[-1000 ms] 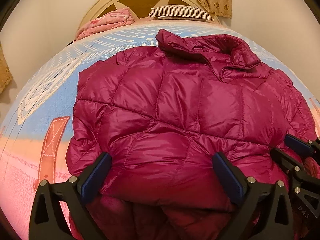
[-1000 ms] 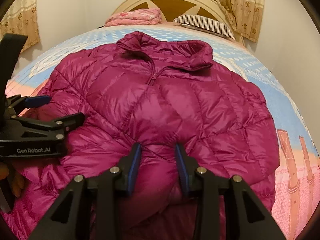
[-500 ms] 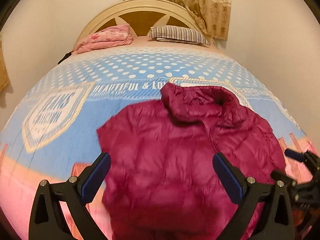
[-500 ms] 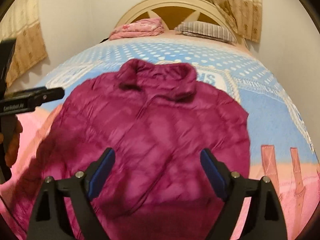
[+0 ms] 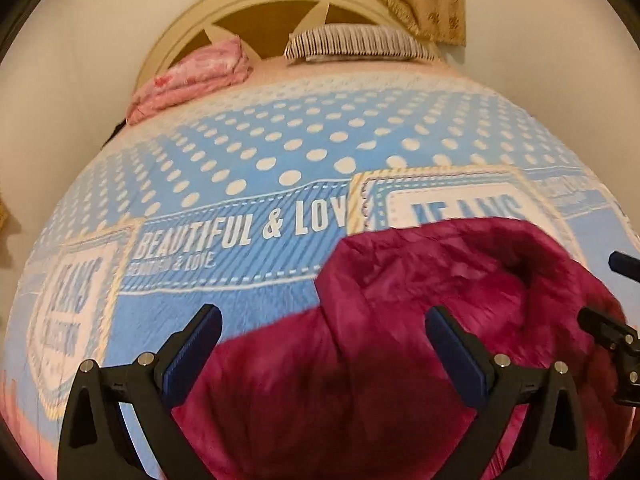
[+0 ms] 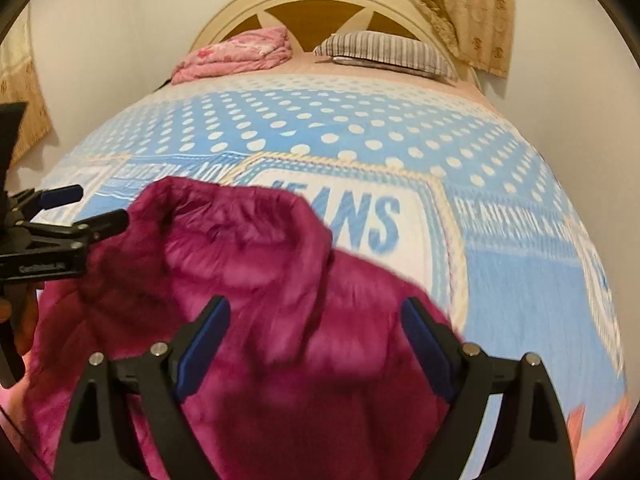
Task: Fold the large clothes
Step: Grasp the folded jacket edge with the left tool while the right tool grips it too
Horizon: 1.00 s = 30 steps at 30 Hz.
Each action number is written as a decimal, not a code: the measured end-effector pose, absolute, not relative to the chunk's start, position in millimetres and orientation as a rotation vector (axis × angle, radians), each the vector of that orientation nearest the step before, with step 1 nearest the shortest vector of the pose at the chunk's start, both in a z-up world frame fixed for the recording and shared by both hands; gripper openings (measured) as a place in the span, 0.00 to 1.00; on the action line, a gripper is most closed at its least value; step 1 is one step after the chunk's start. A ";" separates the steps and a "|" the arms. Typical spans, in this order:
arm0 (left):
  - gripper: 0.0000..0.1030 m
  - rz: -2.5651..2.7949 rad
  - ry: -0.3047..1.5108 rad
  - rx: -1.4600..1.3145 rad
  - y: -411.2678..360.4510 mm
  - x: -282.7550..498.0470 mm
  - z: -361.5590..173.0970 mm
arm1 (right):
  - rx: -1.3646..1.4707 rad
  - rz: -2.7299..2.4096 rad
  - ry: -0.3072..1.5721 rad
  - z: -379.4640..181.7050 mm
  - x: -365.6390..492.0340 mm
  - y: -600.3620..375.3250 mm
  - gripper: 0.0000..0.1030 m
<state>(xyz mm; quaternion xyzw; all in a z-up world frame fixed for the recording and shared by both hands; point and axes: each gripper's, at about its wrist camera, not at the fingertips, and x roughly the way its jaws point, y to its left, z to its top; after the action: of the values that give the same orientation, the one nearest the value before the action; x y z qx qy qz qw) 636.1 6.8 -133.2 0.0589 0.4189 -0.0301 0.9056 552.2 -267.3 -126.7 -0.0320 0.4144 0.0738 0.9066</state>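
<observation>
A magenta quilted puffer jacket [image 5: 400, 340] lies on the bed, collar toward the headboard, blurred by motion; it also shows in the right wrist view [image 6: 260, 300]. My left gripper [image 5: 324, 344] is open and empty, above the jacket's left side. My right gripper [image 6: 316, 340] is open and empty, above the jacket's right side. The left gripper appears at the left edge of the right wrist view [image 6: 80, 212], and the right gripper at the right edge of the left wrist view [image 5: 616, 296]. The jacket's lower part is hidden below both views.
The bed has a blue polka-dot blanket [image 5: 280, 160] with white lettering. A folded pink blanket [image 5: 192, 76] and a striped pillow [image 5: 360, 42] lie by the cream headboard [image 5: 260, 4]. Walls and a beige curtain [image 6: 460, 8] stand behind.
My right gripper let go of the jacket and opened. Both grippers pulled back and up, so the jacket now sits lower in both views and more blanket shows.
</observation>
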 end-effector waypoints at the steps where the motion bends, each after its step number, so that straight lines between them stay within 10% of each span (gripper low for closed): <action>1: 0.99 -0.061 0.874 0.125 7.8 646.1 -138.8 | -0.083 0.150 0.863 -129.0 561.2 -266.5 0.87; 10: 0.95 -0.129 0.856 0.129 5.6 670.6 -159.7 | -0.169 0.166 0.913 -151.8 618.3 -261.5 0.74; 12: 0.41 -0.170 0.838 0.119 3.7 666.7 -156.3 | -0.175 0.168 0.934 -154.7 619.7 -259.8 0.40; 15: 0.18 -0.223 0.844 0.107 2.8 659.9 -149.9 | -0.173 0.171 0.941 -156.2 612.6 -263.7 0.20; 30: 0.12 -0.280 0.876 0.122 14.3 600.0 -174.4 | -0.236 0.160 0.879 -172.6 573.0 -277.9 0.13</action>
<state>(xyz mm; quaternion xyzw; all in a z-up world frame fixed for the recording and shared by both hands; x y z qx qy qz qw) 600.0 14.3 -174.4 0.0588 0.4223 -0.1352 0.8944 573.0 -277.9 -172.6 -0.1138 0.4240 0.0774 0.8951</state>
